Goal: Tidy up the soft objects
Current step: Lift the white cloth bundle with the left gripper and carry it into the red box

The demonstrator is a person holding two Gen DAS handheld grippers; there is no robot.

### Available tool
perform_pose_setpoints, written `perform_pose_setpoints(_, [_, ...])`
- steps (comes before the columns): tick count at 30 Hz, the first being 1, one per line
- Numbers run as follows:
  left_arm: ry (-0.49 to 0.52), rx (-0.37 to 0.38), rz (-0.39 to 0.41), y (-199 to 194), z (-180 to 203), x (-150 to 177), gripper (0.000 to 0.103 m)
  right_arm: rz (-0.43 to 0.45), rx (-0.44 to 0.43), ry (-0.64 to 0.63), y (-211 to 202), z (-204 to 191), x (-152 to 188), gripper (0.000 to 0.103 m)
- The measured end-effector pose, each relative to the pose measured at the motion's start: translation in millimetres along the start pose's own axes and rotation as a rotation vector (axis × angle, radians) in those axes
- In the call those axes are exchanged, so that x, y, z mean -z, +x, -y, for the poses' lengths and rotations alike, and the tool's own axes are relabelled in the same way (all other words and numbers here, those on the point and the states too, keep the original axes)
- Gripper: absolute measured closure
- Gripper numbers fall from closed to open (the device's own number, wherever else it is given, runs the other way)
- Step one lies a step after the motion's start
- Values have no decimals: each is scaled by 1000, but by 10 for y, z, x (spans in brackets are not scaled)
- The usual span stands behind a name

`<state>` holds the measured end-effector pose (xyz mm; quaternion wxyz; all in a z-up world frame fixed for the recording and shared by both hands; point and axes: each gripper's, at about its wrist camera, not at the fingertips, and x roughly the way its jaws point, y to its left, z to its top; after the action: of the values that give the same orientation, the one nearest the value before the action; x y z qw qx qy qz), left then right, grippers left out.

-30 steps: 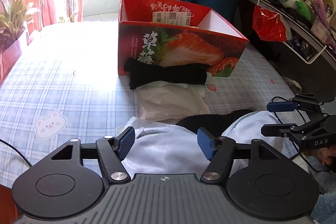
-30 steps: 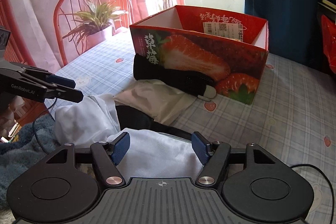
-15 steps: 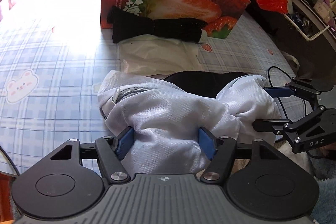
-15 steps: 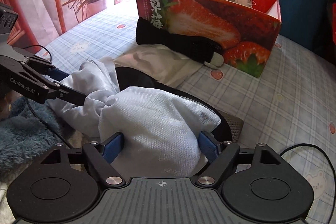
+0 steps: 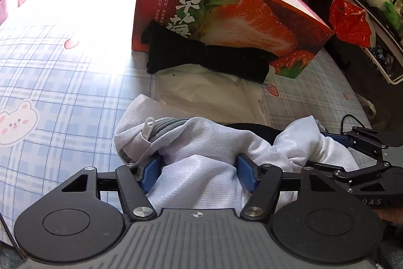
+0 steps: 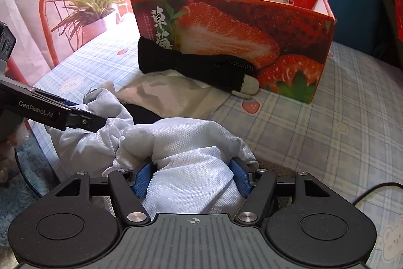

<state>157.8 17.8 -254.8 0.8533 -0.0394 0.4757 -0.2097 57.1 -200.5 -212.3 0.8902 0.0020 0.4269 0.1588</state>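
Two grippers: both are set on one white mesh garment (image 5: 201, 143), a hand behind each.
Left gripper (image 5: 199, 174): jaws partly apart, blue pads pressed into the bunched cloth near its zipper end; clamped on it.
Right gripper (image 6: 192, 178): jaws have just been closing, with the garment's other bunched end between the pads, which press into it.
Garment's place: on the checked table (image 5: 63, 72), nearest the person, lying over a black item (image 6: 141, 112).
Long axis: it runs side to side, from one gripper to the other.
Key relation: the strawberry box (image 5: 226, 14) stands straight ahead of both grippers, beyond a pale bag (image 5: 214, 97) and a black glove (image 5: 201, 59) lying against its front.
Nearer hand: neither, judging by both views; the carry would likely be a shared lift forward and over the box's front wall.
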Motion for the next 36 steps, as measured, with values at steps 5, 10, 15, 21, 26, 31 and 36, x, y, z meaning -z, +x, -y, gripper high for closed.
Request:
perform_pose_setpoints(5, [-16, 3, 55, -85, 0, 151, 35, 65, 11, 17, -65, -44, 150, 43])
perform_pose_setpoints(10, [-86, 61, 61, -107, -146, 234, 32, 97, -11, 65, -135, -21, 288, 43])
perform_pose_setpoints(15, [-62, 54, 68, -101, -120, 246, 32, 97, -2, 43, -143, -60, 286, 45])
perform_pose_setpoints(21, [-28, 85, 123, -206, -84, 274, 70, 115, -27, 30, -196, -83, 301, 58])
perform_pose_setpoints(26, [-2, 91, 165, -305, -20, 296, 86, 145, -57, 26, -265, -96, 294, 70])
perform_pose_setpoints(31, [24, 77, 264, -524, 76, 321, 87, 216, -70, 24, -411, -105, 260, 81])
perform_pose_setpoints(36, [55, 61, 317, -627, 166, 321, 87, 268, -68, 31, -514, -108, 241, 85])
